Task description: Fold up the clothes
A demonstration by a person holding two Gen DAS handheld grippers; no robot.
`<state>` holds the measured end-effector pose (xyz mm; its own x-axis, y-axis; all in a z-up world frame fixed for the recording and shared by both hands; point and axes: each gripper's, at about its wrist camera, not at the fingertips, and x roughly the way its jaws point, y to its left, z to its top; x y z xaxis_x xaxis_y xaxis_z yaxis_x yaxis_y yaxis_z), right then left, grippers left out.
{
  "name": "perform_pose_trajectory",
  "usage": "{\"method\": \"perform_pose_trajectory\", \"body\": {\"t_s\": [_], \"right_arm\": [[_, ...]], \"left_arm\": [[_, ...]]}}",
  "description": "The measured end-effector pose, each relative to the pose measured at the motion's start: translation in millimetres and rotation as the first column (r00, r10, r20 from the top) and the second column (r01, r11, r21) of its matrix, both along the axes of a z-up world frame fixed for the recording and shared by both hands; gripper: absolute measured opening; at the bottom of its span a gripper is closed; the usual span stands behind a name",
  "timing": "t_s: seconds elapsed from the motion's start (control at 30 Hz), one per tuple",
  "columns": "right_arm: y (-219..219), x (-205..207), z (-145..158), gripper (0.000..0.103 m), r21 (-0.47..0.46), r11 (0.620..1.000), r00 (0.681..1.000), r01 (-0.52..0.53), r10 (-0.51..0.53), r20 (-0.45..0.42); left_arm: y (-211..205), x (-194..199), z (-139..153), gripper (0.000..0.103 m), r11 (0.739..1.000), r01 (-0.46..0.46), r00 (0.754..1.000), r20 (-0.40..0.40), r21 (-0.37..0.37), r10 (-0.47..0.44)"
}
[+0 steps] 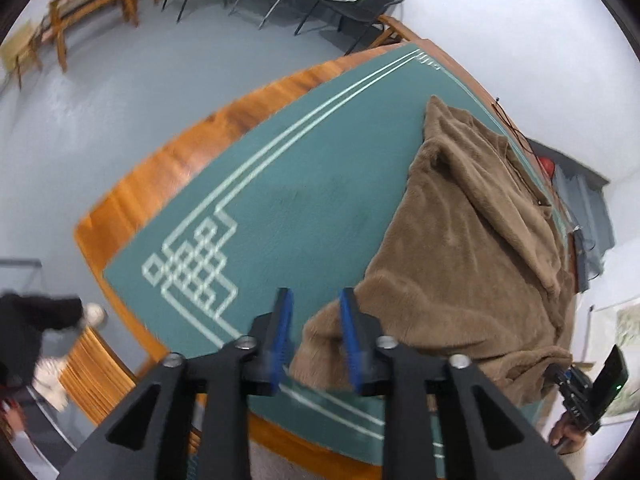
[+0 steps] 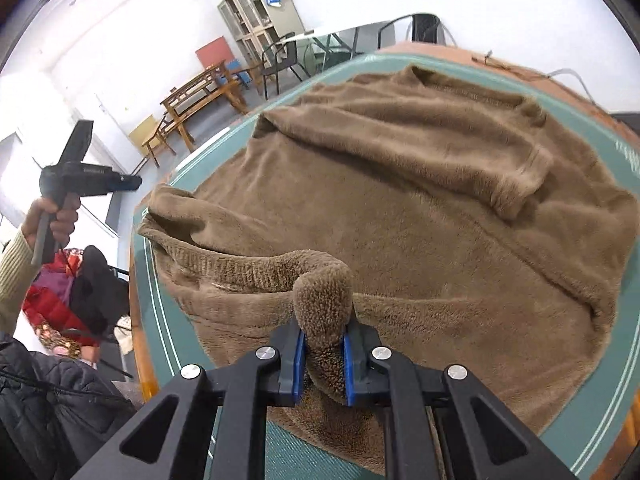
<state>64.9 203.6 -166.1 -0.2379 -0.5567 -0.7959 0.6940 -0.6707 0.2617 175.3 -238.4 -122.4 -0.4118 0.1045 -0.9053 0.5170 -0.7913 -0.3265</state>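
A brown fleece sweater (image 2: 400,208) lies spread on a teal cloth (image 1: 280,184) covering a wooden table. One sleeve (image 2: 460,148) is folded across its chest. My right gripper (image 2: 323,344) is shut on a bunched fold of the sweater's hem at the near edge. My left gripper (image 1: 316,304) is open and empty, held above the table just left of the sweater's corner (image 1: 460,240). The left gripper also shows in the right wrist view (image 2: 80,176), raised in a hand off the table's left side. The right gripper shows in the left wrist view (image 1: 580,396) at the lower right.
The wooden table edge (image 1: 160,176) runs along the left of the teal cloth. Black chairs (image 1: 352,4) and a wooden bench (image 1: 96,4) stand on the grey floor beyond. A pile of colourful clothes (image 2: 60,300) lies left of the table. Cables (image 1: 520,140) run along the far edge.
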Motion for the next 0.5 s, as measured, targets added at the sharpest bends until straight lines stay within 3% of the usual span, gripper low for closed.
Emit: {"method": "perform_pose_trajectory", "body": {"t_s": [0.03, 0.2, 0.37, 0.43, 0.5], "right_arm": [[0.5, 1.5, 1.3, 0.016, 0.003, 1.000, 1.000, -0.006, 0.006, -0.006], [2.1, 4.5, 0.6, 0.016, 0.018, 1.000, 1.000, -0.024, 0.025, -0.011], [-1.8, 3.2, -8.2, 0.016, 0.029, 0.999, 0.999, -0.030, 0.030, 0.011], [-2.8, 2.9, -12.4, 0.016, 0.037, 0.999, 0.999, -0.035, 0.034, 0.022], [-3.8, 3.2, -16.8, 0.016, 0.050, 0.998, 0.999, -0.042, 0.041, 0.032]], "left_arm": [[0.8, 4.7, -3.5, 0.048, 1.000, -0.006, 1.000, 0.001, 0.013, 0.006], [15.3, 12.4, -22.5, 0.060, 0.997, 0.012, 1.000, -0.003, 0.075, -0.012], [41.5, -6.6, -48.7, 0.061, 0.996, 0.068, 0.997, 0.033, 0.053, -0.070], [45.0, -9.4, -52.0, 0.050, 0.998, 0.058, 0.997, 0.041, 0.026, -0.059], [44.6, -9.2, -51.8, 0.025, 0.999, 0.045, 0.998, 0.045, 0.021, -0.046]]}}
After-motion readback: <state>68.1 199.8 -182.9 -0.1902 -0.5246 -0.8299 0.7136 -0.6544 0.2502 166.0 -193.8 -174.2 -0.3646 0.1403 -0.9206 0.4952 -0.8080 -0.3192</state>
